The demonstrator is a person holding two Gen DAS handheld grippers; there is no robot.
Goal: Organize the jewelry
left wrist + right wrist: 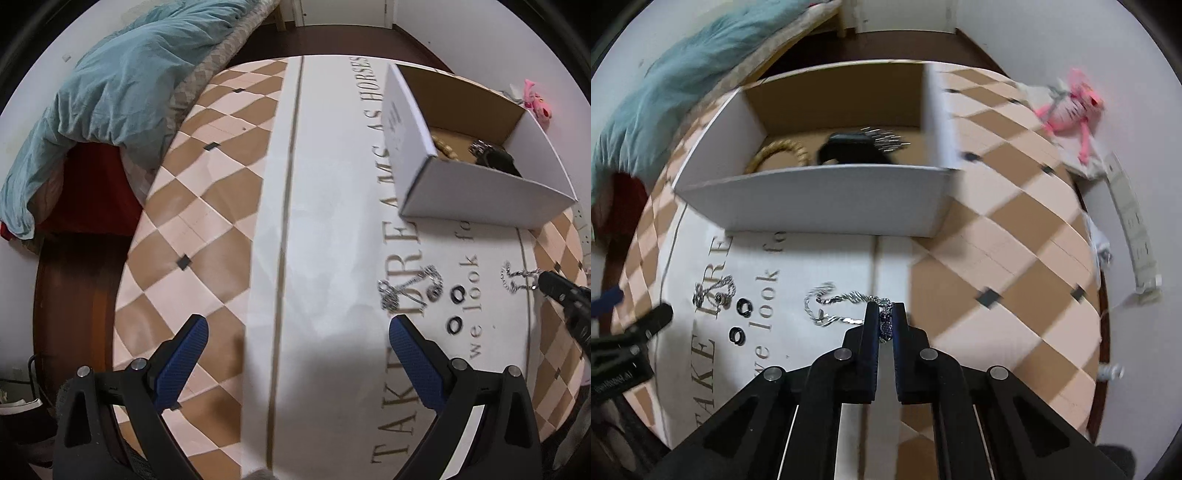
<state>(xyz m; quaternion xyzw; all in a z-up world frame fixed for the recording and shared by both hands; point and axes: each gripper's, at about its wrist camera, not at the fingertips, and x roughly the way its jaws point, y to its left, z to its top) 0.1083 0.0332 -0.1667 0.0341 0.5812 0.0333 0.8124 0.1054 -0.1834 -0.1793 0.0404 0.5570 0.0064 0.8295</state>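
Note:
A white cardboard box (820, 206) stands on the table and holds a beaded bracelet (783, 149), a black item (849, 147) and a silver piece. My right gripper (885, 312) is shut on the pendant end of a silver chain necklace (827, 306) that lies on the white runner; it also shows in the left wrist view (517, 277). A second silver chain (406, 288) and two black rings (456, 308) lie beside it on the printed letters. My left gripper (295, 328) is open and empty above the runner, left of the jewelry.
The round table has a tan checkered cloth (192, 229) with a white printed runner (325, 221). A bed with a teal blanket (110, 92) stands at the far left. A pink toy (1067, 107) and a grey strip (1134, 229) lie at the right.

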